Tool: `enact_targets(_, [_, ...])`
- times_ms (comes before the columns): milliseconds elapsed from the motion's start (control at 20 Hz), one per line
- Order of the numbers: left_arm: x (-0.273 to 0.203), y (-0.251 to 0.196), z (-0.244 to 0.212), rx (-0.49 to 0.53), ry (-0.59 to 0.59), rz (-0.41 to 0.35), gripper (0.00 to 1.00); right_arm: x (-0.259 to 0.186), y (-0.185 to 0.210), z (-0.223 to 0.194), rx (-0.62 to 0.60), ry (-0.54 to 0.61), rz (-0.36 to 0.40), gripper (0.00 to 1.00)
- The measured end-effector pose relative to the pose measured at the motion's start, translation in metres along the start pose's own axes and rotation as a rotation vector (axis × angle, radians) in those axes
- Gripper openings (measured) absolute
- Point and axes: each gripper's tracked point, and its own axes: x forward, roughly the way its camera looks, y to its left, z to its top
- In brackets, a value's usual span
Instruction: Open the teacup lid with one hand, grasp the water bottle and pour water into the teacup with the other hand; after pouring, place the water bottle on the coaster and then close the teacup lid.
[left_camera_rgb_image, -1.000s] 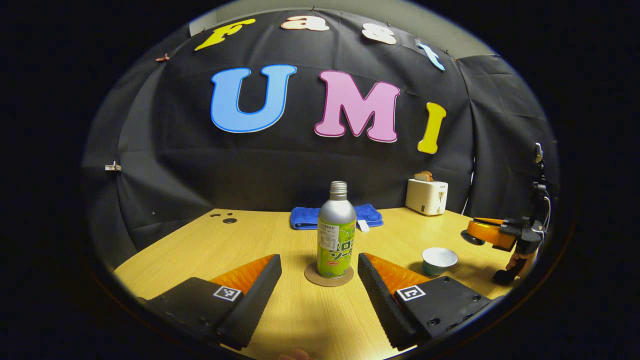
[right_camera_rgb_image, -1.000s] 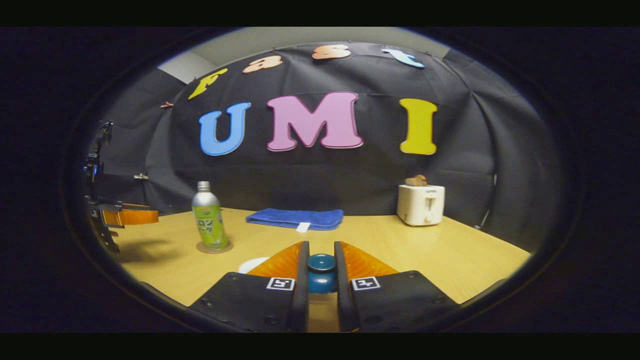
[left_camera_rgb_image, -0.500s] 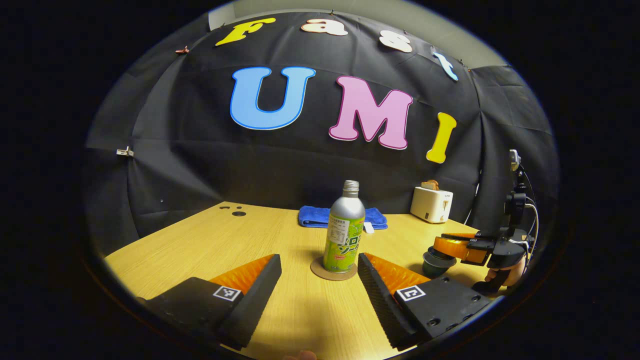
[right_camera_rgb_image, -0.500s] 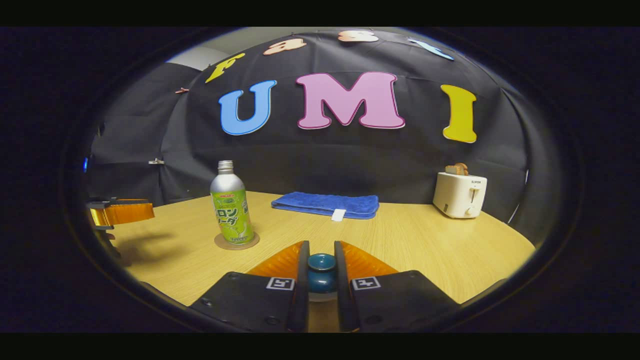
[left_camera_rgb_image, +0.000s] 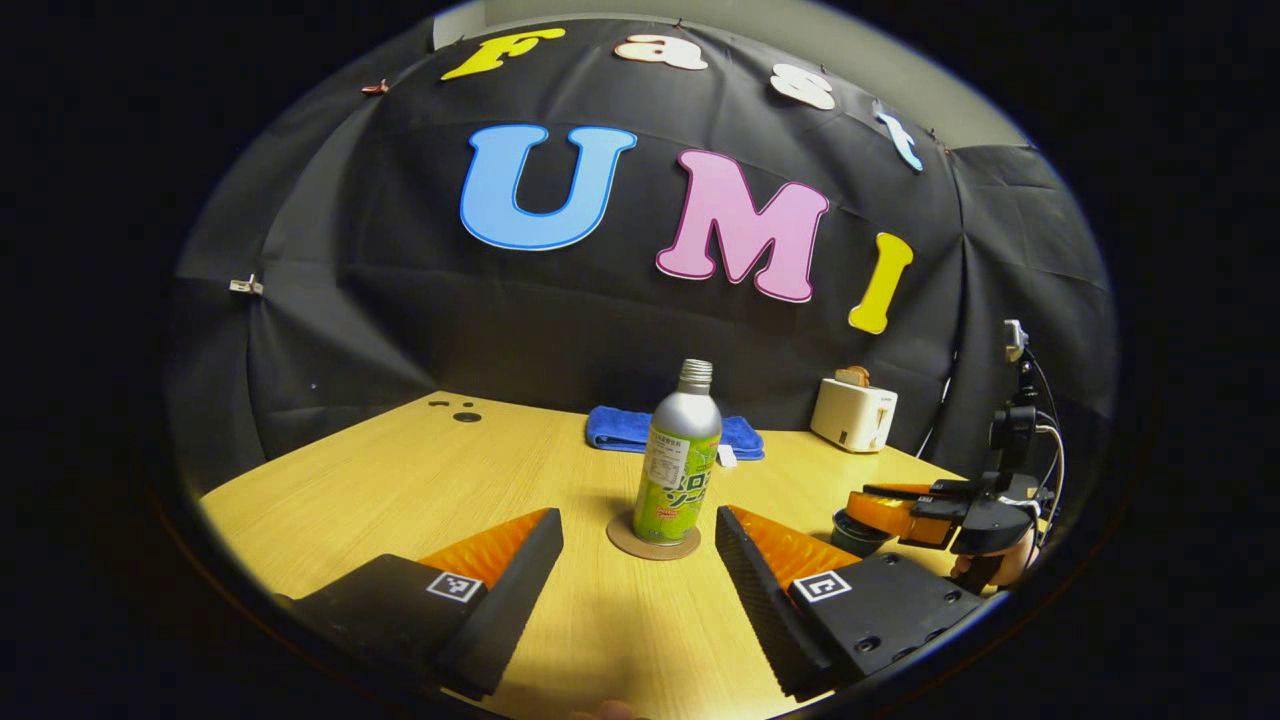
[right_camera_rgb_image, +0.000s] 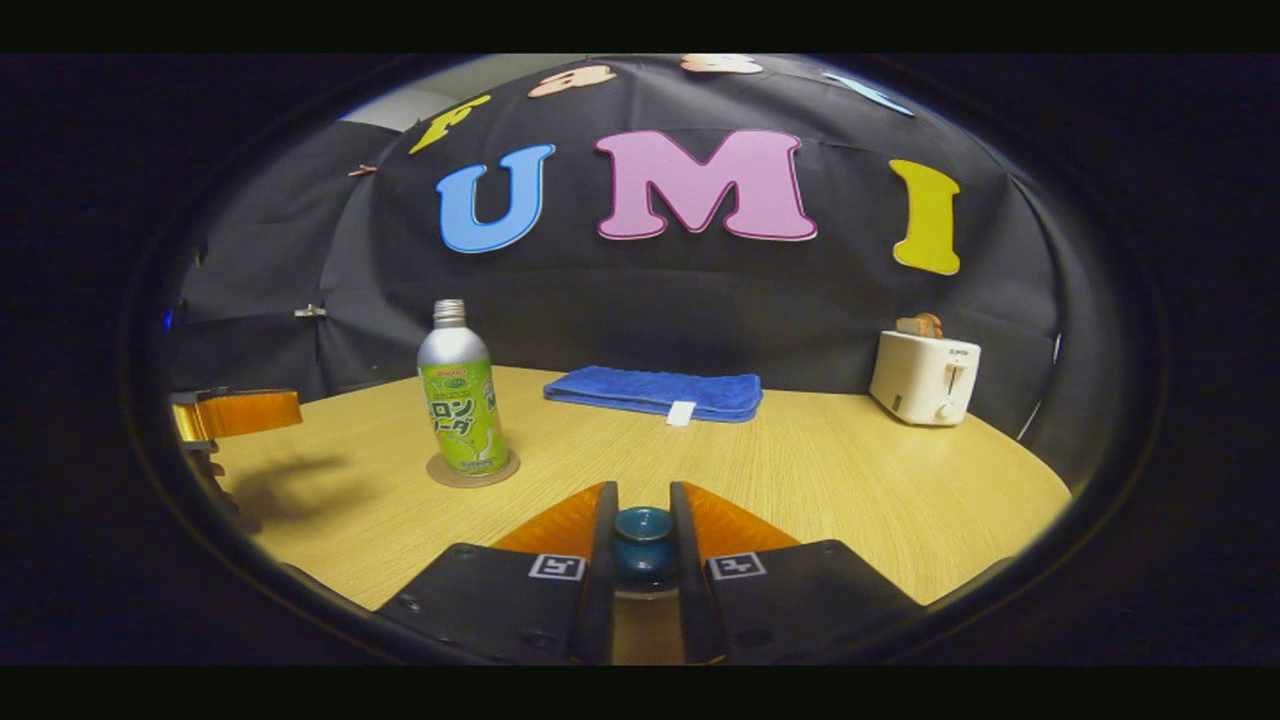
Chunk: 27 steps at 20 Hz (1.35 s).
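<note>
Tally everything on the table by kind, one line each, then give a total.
Water bottle: 1
Coaster: 1
Teacup: 1
Teacup lid: 1
Blue towel: 1
Toaster: 1
Total: 6

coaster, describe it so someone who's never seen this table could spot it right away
Start at the wooden table and find the blue towel folded along its back edge. In front of the towel's left end stands the water bottle; the coaster is the thin round brown disc under it, the only flat round mat on the table.
</note>
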Motion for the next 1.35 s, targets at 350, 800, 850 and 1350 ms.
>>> enact_targets(350, [-0.005, 0.0, 0.003, 0.025, -0.018, 0.017, 0.97, -0.01, -0.001, 0.004, 0.002, -0.026, -0.011, 0.43])
enact_targets(800, [-0.007, -0.019, -0.002, 0.077, -0.094, 0.04, 0.97, -0.069, -0.003, 0.037, 0.003, -0.215, -0.066, 0.97])
enact_targets(850, [-0.007, -0.022, -0.002, 0.081, -0.106, 0.044, 0.97, -0.073, -0.004, 0.033, 0.009, -0.22, -0.072, 0.98])
enact_targets(1350, [0.006, -0.02, -0.011, 0.151, -0.093, 0.09, 0.96, -0.078, -0.009, 0.015, 0.056, -0.204, -0.093, 0.98])
